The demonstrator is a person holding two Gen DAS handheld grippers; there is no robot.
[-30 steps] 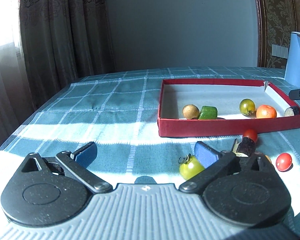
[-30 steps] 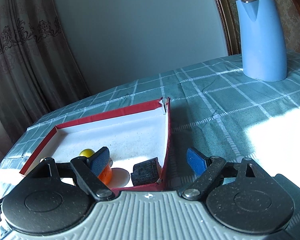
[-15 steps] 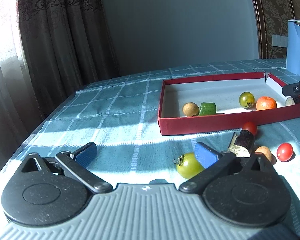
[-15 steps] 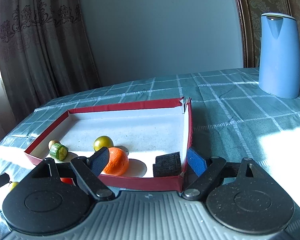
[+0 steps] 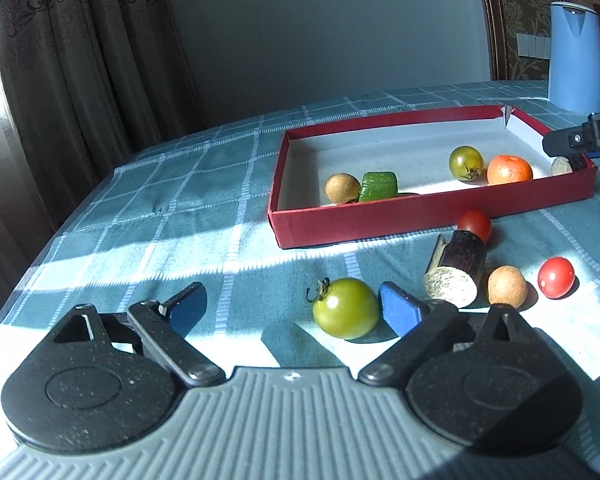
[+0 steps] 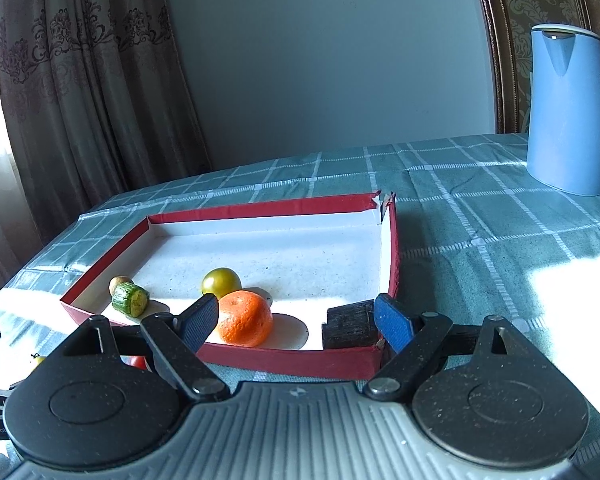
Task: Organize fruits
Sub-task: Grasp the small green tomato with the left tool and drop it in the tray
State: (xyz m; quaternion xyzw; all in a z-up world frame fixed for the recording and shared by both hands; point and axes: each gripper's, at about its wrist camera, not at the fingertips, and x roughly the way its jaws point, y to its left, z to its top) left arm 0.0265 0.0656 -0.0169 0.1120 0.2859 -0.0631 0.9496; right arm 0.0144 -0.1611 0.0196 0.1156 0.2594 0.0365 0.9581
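The green tomato (image 5: 346, 308) lies on the cloth (image 5: 188, 216) in front of the red box (image 5: 432, 222), between the fingers of the left gripper (image 5: 296, 306) and just beside its right pad (image 5: 400, 308). We cannot tell whether that pad touches it; the other pad stands well clear. These jaws have just been closing, yet they are still apart and nothing is clamped. Compared with a second ago, we see the tomato larger and further inside the gap, so we judge a grasp to be starting.

Other loose pieces lie to the right of it: an eggplant chunk (image 5: 458, 270), a brown ball (image 5: 507, 285), and two red tomatoes (image 5: 556, 277) (image 5: 475, 225). None is in the box yet.

In the box we see an orange (image 6: 245, 323), a second green tomato (image 6: 221, 282), a cucumber piece (image 6: 130, 299), a brown fruit (image 6: 120, 281) and a dark chunk (image 6: 350, 325) in the near right corner.

The right gripper (image 6: 296, 320) hangs over the box's near wall with its fingers apart and holding nothing; their spacing has not changed. Its view has swung from the corner to the whole box over the last second.

A blue kettle (image 6: 568, 112) stands far right.
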